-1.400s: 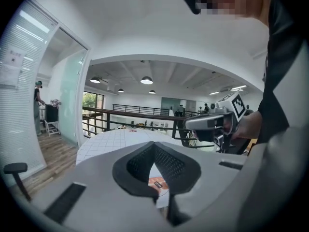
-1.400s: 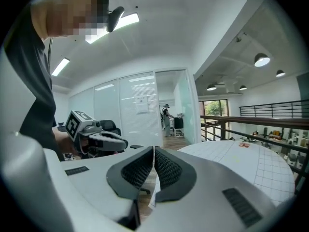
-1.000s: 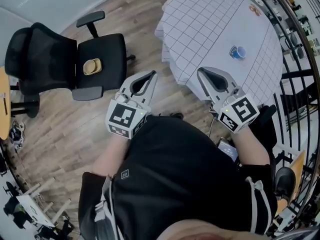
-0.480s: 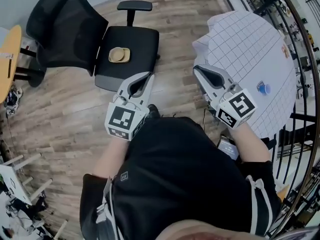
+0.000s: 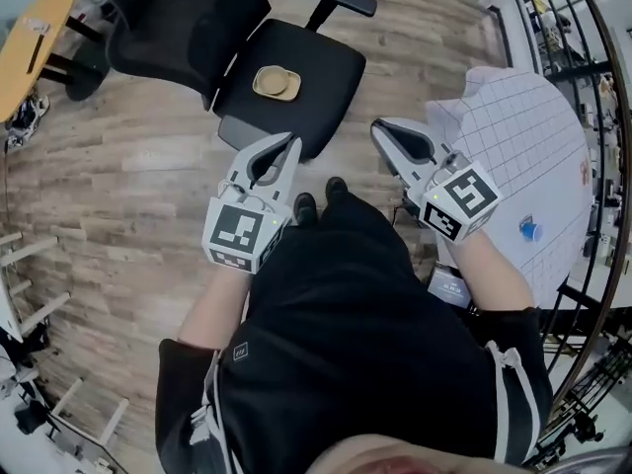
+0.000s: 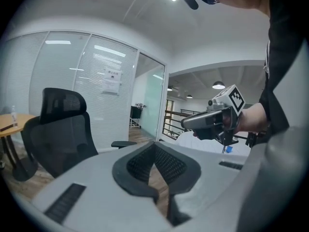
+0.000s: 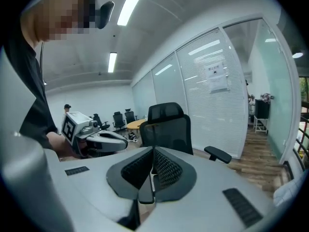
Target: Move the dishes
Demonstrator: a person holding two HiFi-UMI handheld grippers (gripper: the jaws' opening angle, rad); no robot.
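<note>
While the tan dish (image 5: pixel 276 83) sits on the chair seat (image 5: pixel 321 67), at 12 o'clock from the left tool (image 5: pixel 292 146), left and right tool (image 5: pixel 380 128) are pressed together, empty. Dish likely light, rigid, slick: pinch its rim.

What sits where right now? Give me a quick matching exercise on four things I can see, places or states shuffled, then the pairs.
Things:
1. tan shallow dish
2. small blue cup
3. right hand-held gripper
4. round yellow wooden tabletop

Places or states:
a. on the white checked tablecloth
b. jaws together, nothing held
c. on the black office chair's seat
d. beyond the chair's backrest, upper left of the head view

Pairs: 1-c, 2-a, 3-b, 4-d
</note>
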